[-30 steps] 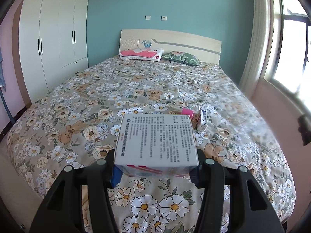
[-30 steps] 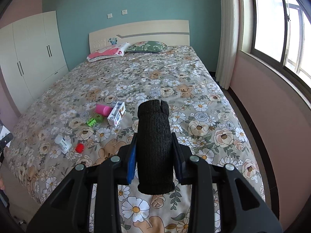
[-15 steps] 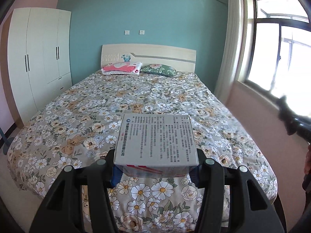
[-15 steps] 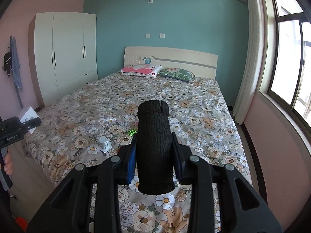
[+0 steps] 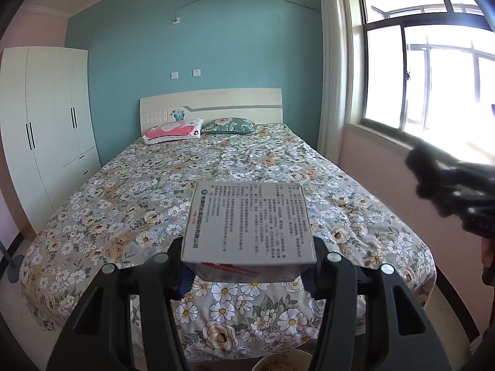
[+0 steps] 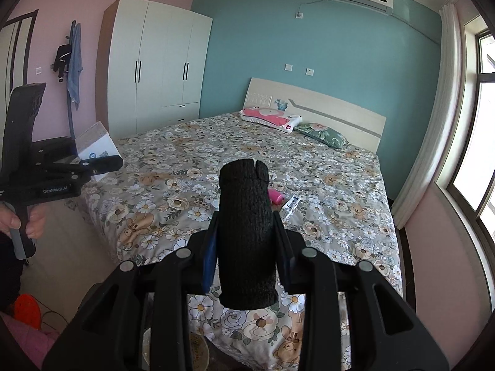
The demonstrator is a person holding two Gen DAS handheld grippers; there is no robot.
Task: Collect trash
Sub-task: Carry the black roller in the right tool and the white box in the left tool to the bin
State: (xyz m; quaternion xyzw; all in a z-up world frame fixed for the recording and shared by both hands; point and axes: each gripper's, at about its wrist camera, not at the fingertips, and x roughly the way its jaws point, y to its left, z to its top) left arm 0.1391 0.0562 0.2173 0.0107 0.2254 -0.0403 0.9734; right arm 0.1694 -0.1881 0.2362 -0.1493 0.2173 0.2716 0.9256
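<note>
My left gripper (image 5: 247, 266) is shut on a flat white printed box (image 5: 247, 219), held level off the foot of the bed (image 5: 216, 167). It also shows at the left of the right wrist view (image 6: 92, 167). My right gripper (image 6: 246, 247) is shut on a black knitted roll (image 6: 246, 232), also seen blurred at the right of the left wrist view (image 5: 433, 182). A pink item (image 6: 275, 196) and a small white carton (image 6: 290, 205) lie on the bedspread beyond the roll.
A round bin rim (image 5: 281, 361) shows on the floor below the bed's foot, also under the right gripper (image 6: 198, 352). A white wardrobe (image 6: 154, 68) stands left, a window (image 5: 427, 71) right. Two pillows (image 5: 198, 128) lie by the headboard.
Both grippers have pulled back and risen from over the bed to beyond its foot, each still holding its item. The bin rim has come into view below.
</note>
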